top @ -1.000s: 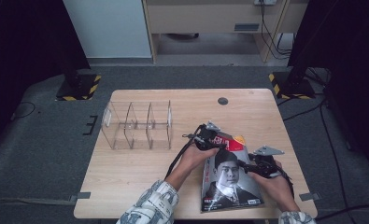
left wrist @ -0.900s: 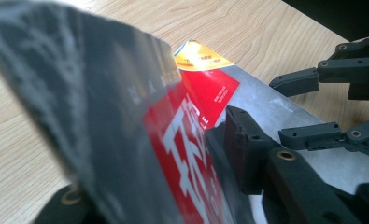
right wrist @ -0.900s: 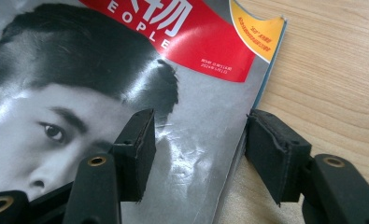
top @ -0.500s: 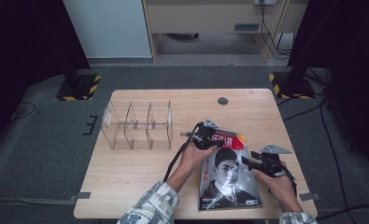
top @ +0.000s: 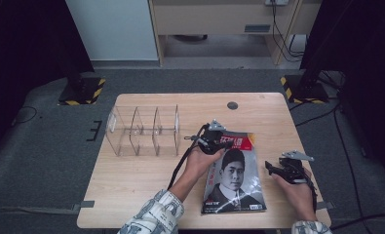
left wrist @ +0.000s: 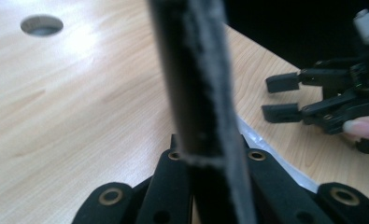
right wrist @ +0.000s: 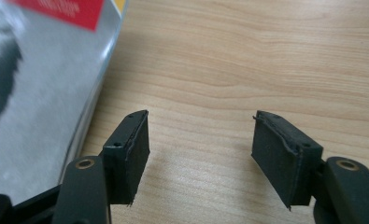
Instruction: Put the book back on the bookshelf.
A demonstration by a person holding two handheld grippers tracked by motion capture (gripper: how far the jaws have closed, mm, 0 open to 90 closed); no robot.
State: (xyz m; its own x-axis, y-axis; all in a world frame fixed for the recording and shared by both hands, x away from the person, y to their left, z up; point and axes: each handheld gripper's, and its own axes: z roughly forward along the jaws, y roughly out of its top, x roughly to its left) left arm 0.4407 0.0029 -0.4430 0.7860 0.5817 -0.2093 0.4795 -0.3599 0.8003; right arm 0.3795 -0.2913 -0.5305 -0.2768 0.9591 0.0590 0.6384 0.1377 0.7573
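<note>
A light wooden bench (top: 146, 195) seen from above carries a glossy magazine (top: 234, 178) whose cover shows a black-and-white portrait of a man under a red title band. The magazine lies flat on the right half of the bench, its bottom edge near the person's side.

The left gripper (top: 213, 141), black and held in a hand that reaches out of a patterned sleeve (top: 156, 217), sits at the magazine's top left corner. Its jaws have just been closing and now stand together on that corner. In the left gripper view the magazine's edge (left wrist: 198, 93) rises between the jaws as a dark, blurred vertical band, clamped at the base.

The right gripper (top: 283, 168), also black, is held just beside the magazine's right edge, apart from it. In the right gripper view its jaws (right wrist: 198, 154) stand apart over bare wood with nothing between them; they have just been opening. The magazine's edge (right wrist: 46, 93) lies to the left of them in that view.

On the left half of the bench stands a clear acrylic file rack with upright dividers (top: 144, 129), well apart from the magazine. A small round hole (top: 232, 105) sits in the bench near its far edge.
</note>
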